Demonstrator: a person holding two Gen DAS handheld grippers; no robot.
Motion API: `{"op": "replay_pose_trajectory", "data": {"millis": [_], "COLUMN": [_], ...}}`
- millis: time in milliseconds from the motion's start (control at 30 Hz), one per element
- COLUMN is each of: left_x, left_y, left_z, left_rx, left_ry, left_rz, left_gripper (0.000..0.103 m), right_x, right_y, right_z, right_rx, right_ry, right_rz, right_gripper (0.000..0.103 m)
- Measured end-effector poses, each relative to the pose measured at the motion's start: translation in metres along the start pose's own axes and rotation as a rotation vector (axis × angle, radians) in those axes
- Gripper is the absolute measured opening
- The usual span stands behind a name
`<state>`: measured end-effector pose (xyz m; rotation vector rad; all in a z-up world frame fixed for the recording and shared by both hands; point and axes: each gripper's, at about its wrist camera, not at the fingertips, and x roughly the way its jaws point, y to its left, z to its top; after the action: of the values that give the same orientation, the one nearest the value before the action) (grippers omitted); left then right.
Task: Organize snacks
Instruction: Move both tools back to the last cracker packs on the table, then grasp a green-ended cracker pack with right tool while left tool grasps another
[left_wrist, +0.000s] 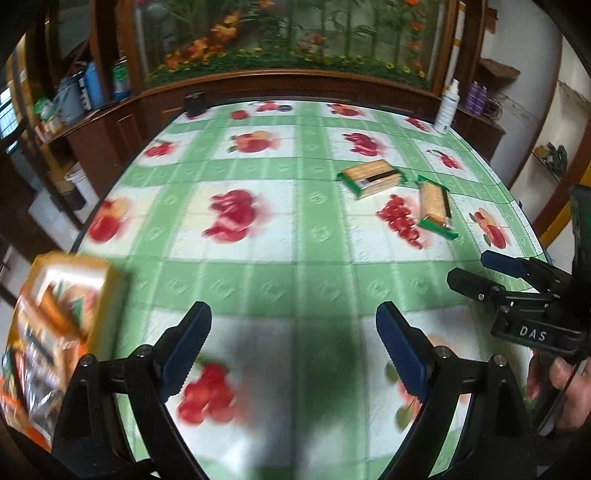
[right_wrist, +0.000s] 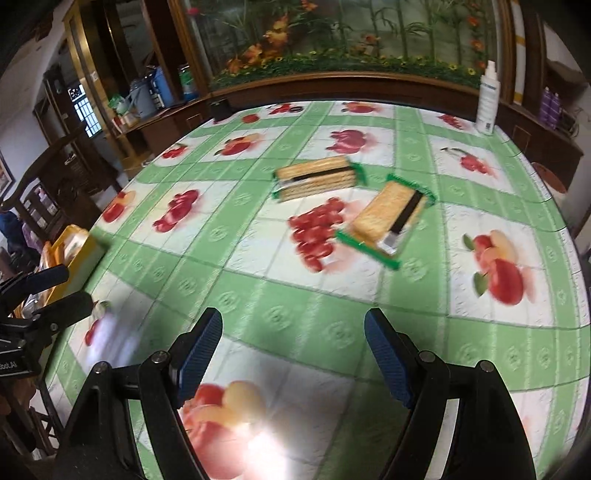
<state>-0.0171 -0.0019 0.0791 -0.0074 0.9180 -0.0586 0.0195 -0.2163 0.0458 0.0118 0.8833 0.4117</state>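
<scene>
My right gripper (right_wrist: 293, 332) hangs with jaws apart and empty over the fruit-print tablecloth (right_wrist: 332, 295). Two cracker packs (right_wrist: 317, 177) (right_wrist: 384, 221) lie ahead, near each other. My left gripper (right_wrist: 55, 291) shows beside a yellow box (right_wrist: 77, 254).

The left tool (left_wrist: 293, 325) is a black plastic frame with two angled arms, each tipped with a blue ribbed pad (left_wrist: 186, 347), and round silver screws sit at the arm joints. The right tool (right_wrist: 293, 332) is built the same way: black arms, blue ridged pads (right_wrist: 388, 360), silver pivot screws. Seen from the left camera, the right tool's black body carries white letters reading "DAS". A bare hand (left_wrist: 561, 391) grips its handle; no sleeve shows.
</scene>
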Motion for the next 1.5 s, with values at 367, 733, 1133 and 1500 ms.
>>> {"op": "replay_pose_trajectory", "data": {"millis": [367,733,1133,1500], "left_x": [0.079,0.150,0.189,0.160], "left_y": [-0.044,-0.072,-0.078,-0.060], "left_z": [0.082,0.128,0.133,0.104], "left_rx": [0.117,0.299,0.356,0.285], "left_ry": [0.000,0.007,0.057,0.058], "left_rz": [-0.101,-0.126,-0.182,-0.118], "left_gripper": [0.091,0.091,0.082,0.054], "right_x": [0.021,0.060,0.081,0.061], "right_y": [-0.059,-0.086,-0.076,-0.063], "right_z": [0.042,0.065,0.070,0.043], "right_rx": [0.191,0.265,0.133,0.058], "right_ry": [-0.028,0.014,0.056,0.075], "right_rz": [-0.109,-0.209,-0.206,-0.182], "right_gripper": [0.082,0.082,0.067,0.049]}}
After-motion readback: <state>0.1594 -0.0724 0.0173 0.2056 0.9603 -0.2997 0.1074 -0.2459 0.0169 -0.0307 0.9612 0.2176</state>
